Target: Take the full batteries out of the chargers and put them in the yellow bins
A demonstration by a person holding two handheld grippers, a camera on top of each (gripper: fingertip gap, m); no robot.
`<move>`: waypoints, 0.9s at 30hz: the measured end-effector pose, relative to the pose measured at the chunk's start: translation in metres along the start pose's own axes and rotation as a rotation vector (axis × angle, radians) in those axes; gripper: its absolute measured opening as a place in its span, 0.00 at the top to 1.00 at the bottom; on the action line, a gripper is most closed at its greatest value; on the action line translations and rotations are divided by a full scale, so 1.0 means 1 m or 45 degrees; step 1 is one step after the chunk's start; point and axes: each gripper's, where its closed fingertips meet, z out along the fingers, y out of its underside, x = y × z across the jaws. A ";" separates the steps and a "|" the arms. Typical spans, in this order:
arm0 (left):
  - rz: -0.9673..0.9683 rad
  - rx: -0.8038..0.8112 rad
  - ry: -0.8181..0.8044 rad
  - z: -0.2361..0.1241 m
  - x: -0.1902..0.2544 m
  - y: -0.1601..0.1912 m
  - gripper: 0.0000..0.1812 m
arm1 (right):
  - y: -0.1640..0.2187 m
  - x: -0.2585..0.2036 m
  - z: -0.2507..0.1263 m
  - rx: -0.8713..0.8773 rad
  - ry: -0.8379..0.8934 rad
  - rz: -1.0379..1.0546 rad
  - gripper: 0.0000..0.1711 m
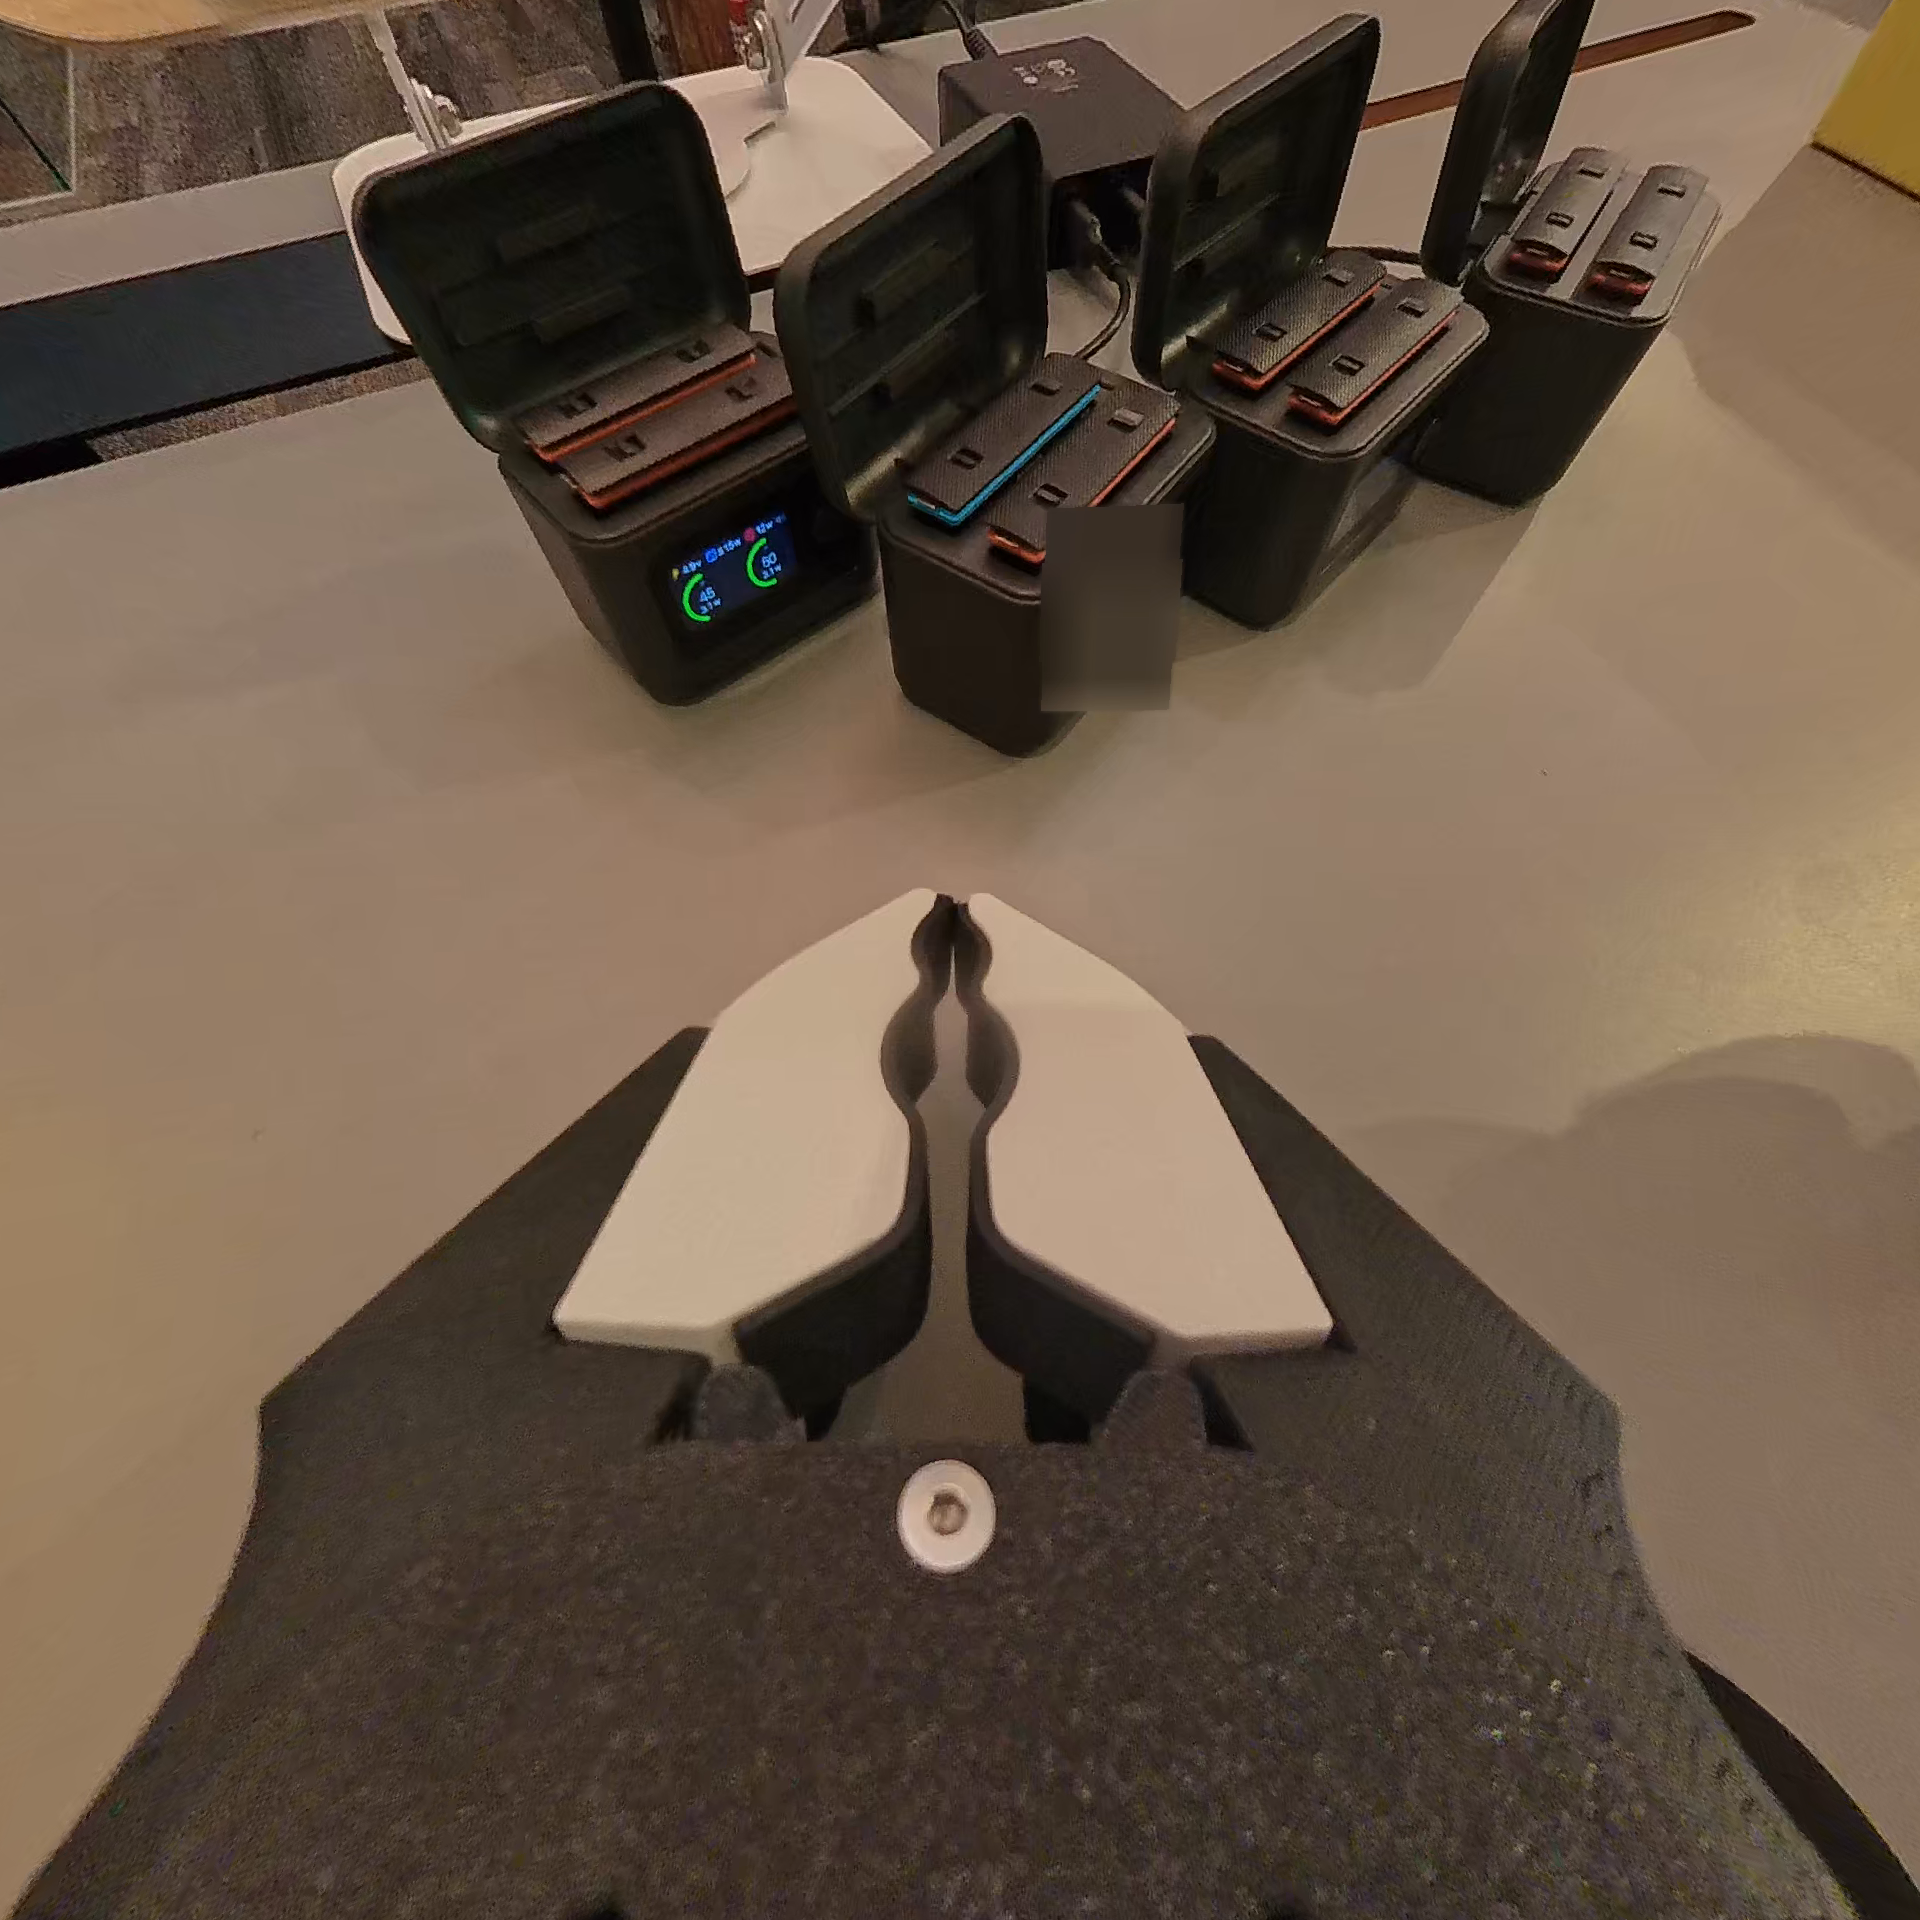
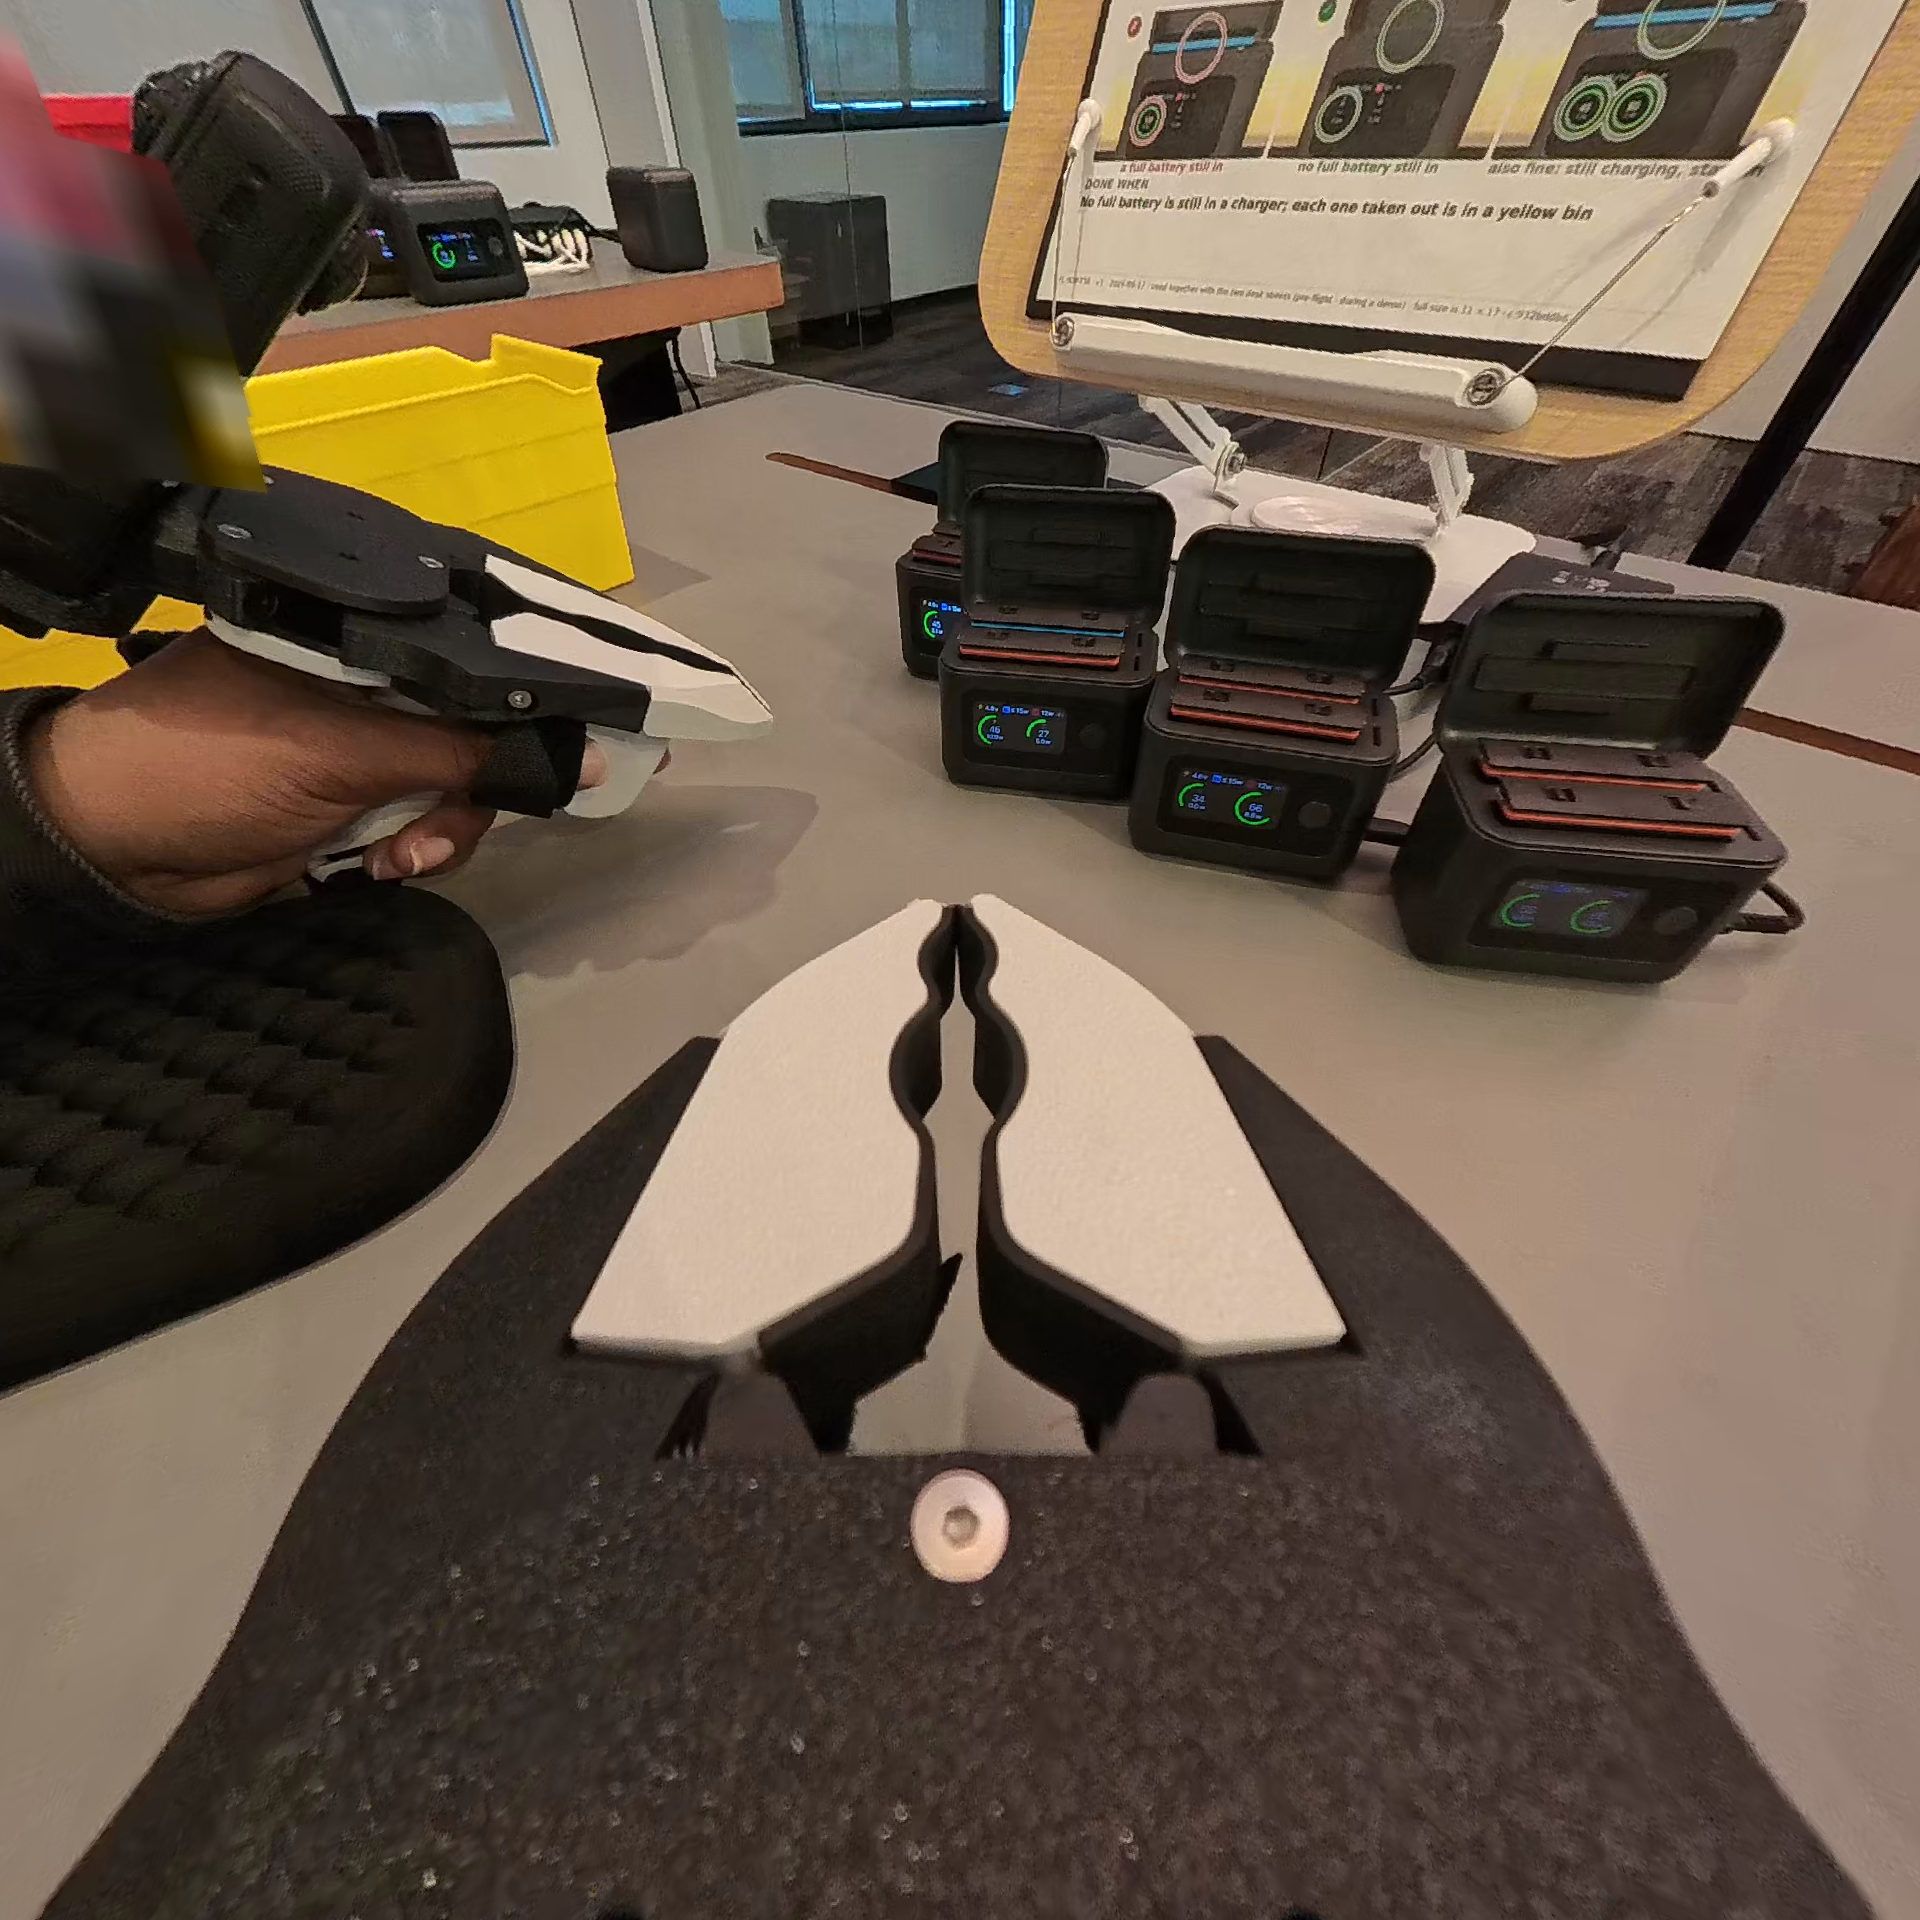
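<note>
Both sets of fingers pinched together, holding nothing, short of the chargers.

Left gripper (image 1: 951, 914) and right gripper (image 2: 961, 914) hover over the grey table (image 1: 312, 831). The four open-lidded black box chargers (image 2: 1262, 717), with orange- and blue-edged black batteries (image 1: 997, 457) seated inside, stand well beyond the fingers; the yellow plastic bin (image 2: 447, 436) sits left of the chargers.

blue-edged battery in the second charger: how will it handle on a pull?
The blue-edged battery looks like a stiff flat slab, so it probably won't flex. Little stands proud of its charger, so the grip is likely shallow. The open lid close behind may crowd the fingers.
</note>
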 end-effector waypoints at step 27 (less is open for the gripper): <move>0.078 0.003 0.195 0.024 0.028 -0.021 0.65 | 0.000 0.001 0.000 -0.003 0.017 -0.043 0.98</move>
